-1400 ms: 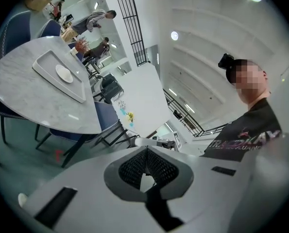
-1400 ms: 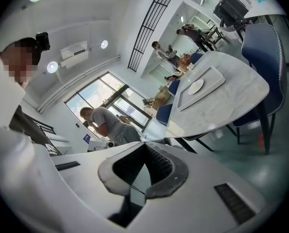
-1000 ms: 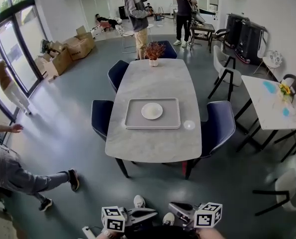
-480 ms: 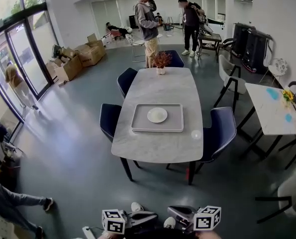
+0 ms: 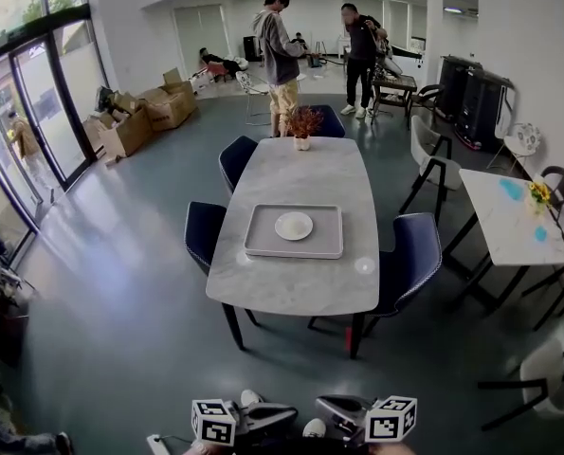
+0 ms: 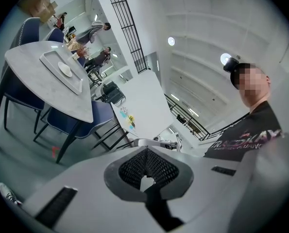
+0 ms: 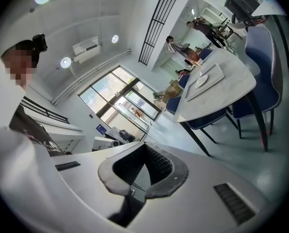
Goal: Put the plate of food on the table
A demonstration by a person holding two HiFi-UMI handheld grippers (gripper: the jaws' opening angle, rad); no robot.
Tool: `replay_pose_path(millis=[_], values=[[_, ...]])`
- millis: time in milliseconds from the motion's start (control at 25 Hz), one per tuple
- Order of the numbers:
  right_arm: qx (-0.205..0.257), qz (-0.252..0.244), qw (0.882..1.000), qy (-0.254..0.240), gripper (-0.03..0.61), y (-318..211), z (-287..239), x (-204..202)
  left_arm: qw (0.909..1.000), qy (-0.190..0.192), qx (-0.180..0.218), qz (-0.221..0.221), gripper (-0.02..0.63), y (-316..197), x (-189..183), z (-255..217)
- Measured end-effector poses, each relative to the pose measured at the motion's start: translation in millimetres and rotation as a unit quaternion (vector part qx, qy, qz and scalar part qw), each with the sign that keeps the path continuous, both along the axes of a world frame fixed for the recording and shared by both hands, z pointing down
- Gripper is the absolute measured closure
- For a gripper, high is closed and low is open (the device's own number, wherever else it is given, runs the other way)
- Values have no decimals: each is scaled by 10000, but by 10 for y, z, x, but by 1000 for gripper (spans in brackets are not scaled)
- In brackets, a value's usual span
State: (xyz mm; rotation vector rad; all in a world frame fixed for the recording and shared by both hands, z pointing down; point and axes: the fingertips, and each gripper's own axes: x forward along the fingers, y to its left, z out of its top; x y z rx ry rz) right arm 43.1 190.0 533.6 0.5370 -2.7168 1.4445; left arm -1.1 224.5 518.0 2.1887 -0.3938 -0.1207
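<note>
Table: a long grey marble-look dining table (image 5: 300,173) with rounded corners stands in the middle of an open room, on a grey floor.
Tray: a pale grey rectangular tray (image 5: 258,245) lies across the table's nearer half, clear of both long edges.
Plate: a white round plate (image 5: 294,226) sits at the middle of the tray; what is on it is too small to make out.
Disc: a small pale round disc (image 5: 364,265) lies on the table near its near right corner, just beside the tray's right rim.
Plant: a reddish-brown dried plant in a white pot (image 5: 302,126) stands at the far end of the table.
Chairs: dark blue upholstered chairs (image 5: 204,233) are pushed in along both long edges.
Left gripper: the left gripper (image 5: 291,411) is at the bottom edge of the head view, well apart from the table, jaws pressed together on nothing (image 6: 146,148).
Right gripper: the right gripper (image 5: 324,406) is just beside it, jaw tips meeting, nothing between them (image 7: 145,145).
People: two standing people (image 5: 280,36) are beyond the table's far end.
Boxes: brown cardboard boxes (image 5: 139,121) are stacked by the glass wall.
</note>
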Motion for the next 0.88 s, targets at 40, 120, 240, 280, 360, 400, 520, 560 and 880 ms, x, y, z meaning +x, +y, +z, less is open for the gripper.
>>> replay_pose_path(millis=[40, 120, 240, 280, 360, 400, 520, 560, 880], values=[[3, 10, 10000, 31, 568, -1, -13, -5, 10000, 11, -37, -16, 606, -3, -3, -11], [-42, -10, 10000, 31, 568, 6, -16, -17, 9999, 7, -103, -2, 606, -1, 12, 10], [-84, 33, 10000, 41, 568, -30, 37, -7, 9999, -97, -26, 115, 606, -12, 39, 29], [-127, 27, 9999, 18, 568, -28, 43, -20, 9999, -111, -40, 110, 606, -21, 45, 14], [-147, 34, 9999, 2, 568, -35, 60, -22, 9998, -103, -137, 92, 606, -25, 49, 44], [-127, 50, 9999, 11, 568, -45, 69, -10, 9997, -110, -175, 118, 606, -17, 53, 68], [-60, 91, 9999, 53, 568, -56, 67, 7, 9995, -180, -182, 200, 606, 7, 55, 55], [-60, 93, 9999, 62, 568, -50, 68, 4, 9995, -190, -158, 192, 606, 7, 56, 29], [-142, 56, 9999, 63, 568, -61, 113, -60, 9998, -138, -160, 59, 606, -27, -38, 67]])
